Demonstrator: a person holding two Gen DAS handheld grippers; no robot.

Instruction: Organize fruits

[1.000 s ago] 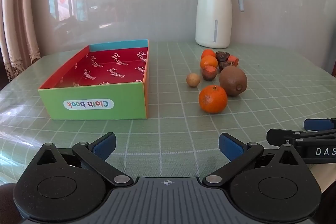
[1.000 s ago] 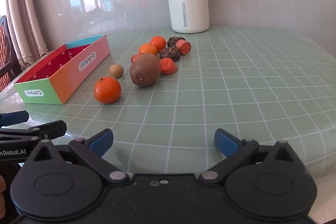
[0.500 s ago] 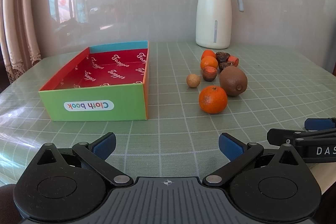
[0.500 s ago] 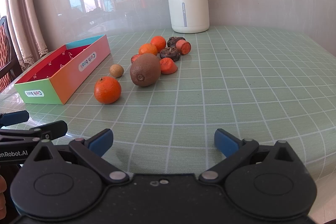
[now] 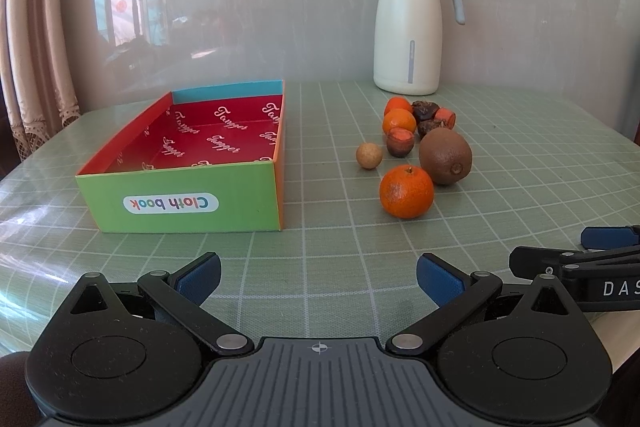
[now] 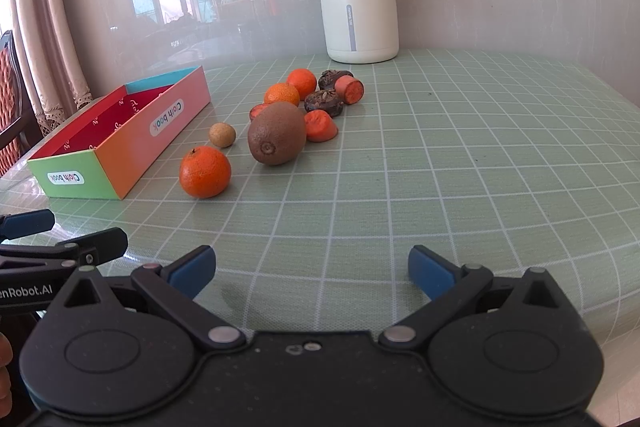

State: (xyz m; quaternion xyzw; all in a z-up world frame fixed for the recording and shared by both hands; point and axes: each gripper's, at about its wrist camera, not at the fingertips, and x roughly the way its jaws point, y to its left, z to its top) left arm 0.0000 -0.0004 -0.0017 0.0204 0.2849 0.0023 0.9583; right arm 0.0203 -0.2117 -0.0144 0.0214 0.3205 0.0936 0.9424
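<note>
Left gripper (image 5: pixel 318 277) and right gripper (image 6: pixel 311 269) were held unclenched, empty, nearest. Beyond, right of the empty cloth-book box (image 5: pixel 184 201), were laid a mandarin (image 5: pixel 406 191), kiwi (image 5: pixel 445 156), and smaller fruits, presumably awaiting boxing.

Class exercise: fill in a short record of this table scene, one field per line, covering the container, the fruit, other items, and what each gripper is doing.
container: open cardboard box, red inside, nothing in it
fruit location: all on the table, none in the box
nearest fruit: orange, apart from the box
largest fruit: brown kiwi, just behind the orange
small round fruit: tan ball between box and kiwi
other item: white jug at the back
left gripper: open, holding nothing
right gripper: open, holding nothing
</note>
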